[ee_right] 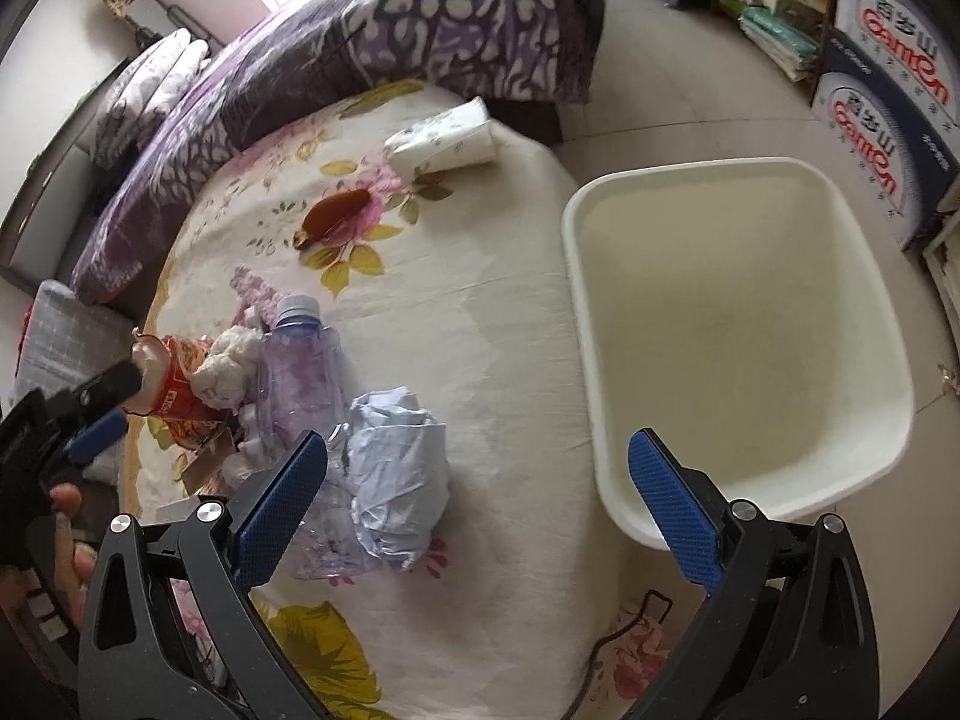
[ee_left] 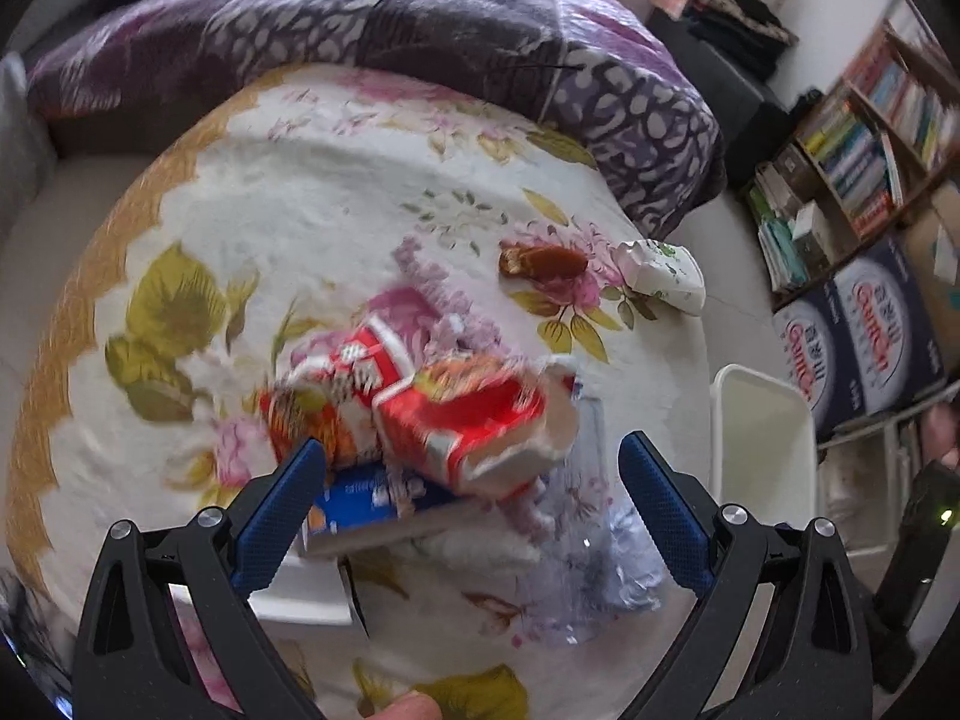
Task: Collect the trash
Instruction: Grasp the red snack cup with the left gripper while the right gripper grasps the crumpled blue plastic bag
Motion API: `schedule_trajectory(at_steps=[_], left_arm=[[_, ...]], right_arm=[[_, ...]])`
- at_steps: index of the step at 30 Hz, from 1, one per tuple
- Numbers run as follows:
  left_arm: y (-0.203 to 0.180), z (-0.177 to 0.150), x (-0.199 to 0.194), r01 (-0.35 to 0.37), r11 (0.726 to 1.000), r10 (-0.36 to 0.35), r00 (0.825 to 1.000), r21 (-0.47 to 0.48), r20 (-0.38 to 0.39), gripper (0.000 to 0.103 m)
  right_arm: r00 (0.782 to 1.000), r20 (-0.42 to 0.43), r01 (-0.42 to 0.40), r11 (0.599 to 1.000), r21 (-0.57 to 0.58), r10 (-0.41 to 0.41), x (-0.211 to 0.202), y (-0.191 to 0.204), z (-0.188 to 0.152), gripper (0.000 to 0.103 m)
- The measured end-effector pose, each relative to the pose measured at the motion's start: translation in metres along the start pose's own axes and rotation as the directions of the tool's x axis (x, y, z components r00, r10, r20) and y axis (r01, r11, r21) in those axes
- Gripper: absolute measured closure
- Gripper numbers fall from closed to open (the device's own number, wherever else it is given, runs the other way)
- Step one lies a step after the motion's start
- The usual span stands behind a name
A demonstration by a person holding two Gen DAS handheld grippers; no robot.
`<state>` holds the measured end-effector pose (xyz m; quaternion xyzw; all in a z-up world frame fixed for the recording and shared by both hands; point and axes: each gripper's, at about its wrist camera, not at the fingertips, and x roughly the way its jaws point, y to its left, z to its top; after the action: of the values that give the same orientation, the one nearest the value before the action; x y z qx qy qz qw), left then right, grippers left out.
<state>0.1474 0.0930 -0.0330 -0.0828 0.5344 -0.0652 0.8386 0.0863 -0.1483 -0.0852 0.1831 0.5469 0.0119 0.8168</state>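
Trash lies on a floral bedspread (ee_left: pixel 336 204). In the left wrist view my left gripper (ee_left: pixel 471 480) is open, its fingers on either side of a red instant-noodle cup (ee_left: pixel 474 420) lying on a blue-and-white carton (ee_left: pixel 372 507); the picture is blurred. A red wrapper (ee_left: pixel 354 366) lies behind. In the right wrist view my right gripper (ee_right: pixel 480 486) is open and empty above the bed, beside a crumpled pale-blue plastic bag (ee_right: pixel 396 474) and a clear plastic bottle (ee_right: pixel 300 354). The left gripper (ee_right: pixel 102 414) shows there at the noodle cup (ee_right: pixel 171 387). A white bin (ee_right: pixel 738 336) stands beside the bed.
A brown wrapper (ee_right: pixel 333 213) and a tissue pack (ee_right: pixel 447 141) lie farther up the bed. A purple quilt (ee_right: pixel 360 42) is bunched at the head. Printed cartons (ee_right: pixel 888 78) and a bookshelf (ee_left: pixel 864 144) stand past the bin. The bin also shows in the left wrist view (ee_left: pixel 762 456).
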Motion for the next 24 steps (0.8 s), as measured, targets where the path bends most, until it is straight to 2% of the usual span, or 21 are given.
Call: schedule_trajectory(at_steps=[2, 5, 7, 9, 13, 15, 16, 18, 19, 20, 22, 23, 24], left_arm=[[-0.004, 0.003, -0.002, -0.009, 0.998, 0.010, 1.000, 0.059, -0.005, 0.008], [-0.008, 0.004, -0.006, 0.037, 0.993, -0.036, 0.999, 0.111, -0.016, 0.008], [-0.014, 0.001, 0.000, 0.019, 0.990, -0.017, 1.000, 0.142, -0.015, 0.008], [-0.021, -0.003, 0.011, -0.030, 0.985, 0.034, 0.999, 0.172, -0.016, 0.008], [-0.021, -0.002, 0.023, -0.073, 0.985, 0.072, 0.997, 0.155, 0.011, 0.008], [-0.014, 0.001, 0.027, -0.070, 0.991, 0.069, 0.998, 0.114, 0.011, 0.021], [-0.010, 0.002, 0.030, -0.061, 0.994, 0.062, 0.998, 0.094, -0.006, 0.039], [0.006, 0.003, 0.032, -0.024, 1.000, 0.024, 0.999, 0.020, -0.035, 0.046], [0.010, 0.003, 0.030, -0.022, 1.000, 0.022, 0.999, 0.002, -0.028, 0.055], [0.017, 0.004, 0.026, -0.009, 1.000, 0.009, 1.000, -0.023, -0.018, 0.073], [0.028, 0.005, 0.018, 0.046, 0.996, -0.047, 0.999, -0.075, -0.007, 0.076], [0.034, 0.006, 0.012, 0.058, 0.994, -0.057, 0.998, -0.093, 0.010, 0.080], [0.036, 0.006, 0.009, 0.056, 0.994, -0.054, 0.998, -0.097, 0.019, 0.082]], right_arm=[[1.000, -0.016, -0.011, 1.000, -0.018, 0.011, 0.002, 0.003, 0.003, 0.007], [1.000, -0.029, -0.003, 0.999, -0.048, 0.001, 0.005, 0.006, 0.006, 0.007], [0.999, -0.044, 0.003, 0.999, -0.046, -0.005, 0.011, 0.006, 0.005, 0.007], [0.997, -0.081, -0.008, 0.999, -0.036, 0.005, 0.020, 0.006, 0.003, 0.007], [0.991, -0.131, -0.031, 0.998, -0.054, 0.024, 0.036, 0.015, -0.006, 0.007], [0.987, -0.154, -0.048, 0.998, -0.042, 0.041, 0.044, 0.016, -0.009, 0.007], [0.984, -0.168, -0.056, 0.998, -0.022, 0.052, 0.050, 0.015, -0.010, 0.007], [0.982, -0.176, -0.070, 0.998, 0.010, 0.070, 0.057, 0.015, -0.014, 0.007], [0.981, -0.177, -0.079, 0.997, 0.023, 0.081, 0.060, 0.014, -0.015, 0.007], [0.981, -0.172, -0.085, 0.996, 0.029, 0.089, 0.061, 0.015, -0.015, 0.009], [0.982, -0.160, -0.098, 0.995, 0.031, 0.102, 0.063, 0.017, -0.016, 0.021], [0.982, -0.153, -0.108, 0.994, 0.033, 0.112, 0.063, 0.017, -0.016, 0.026], [0.980, -0.152, -0.120, 0.992, 0.037, 0.125, 0.064, 0.018, -0.016, 0.036]])
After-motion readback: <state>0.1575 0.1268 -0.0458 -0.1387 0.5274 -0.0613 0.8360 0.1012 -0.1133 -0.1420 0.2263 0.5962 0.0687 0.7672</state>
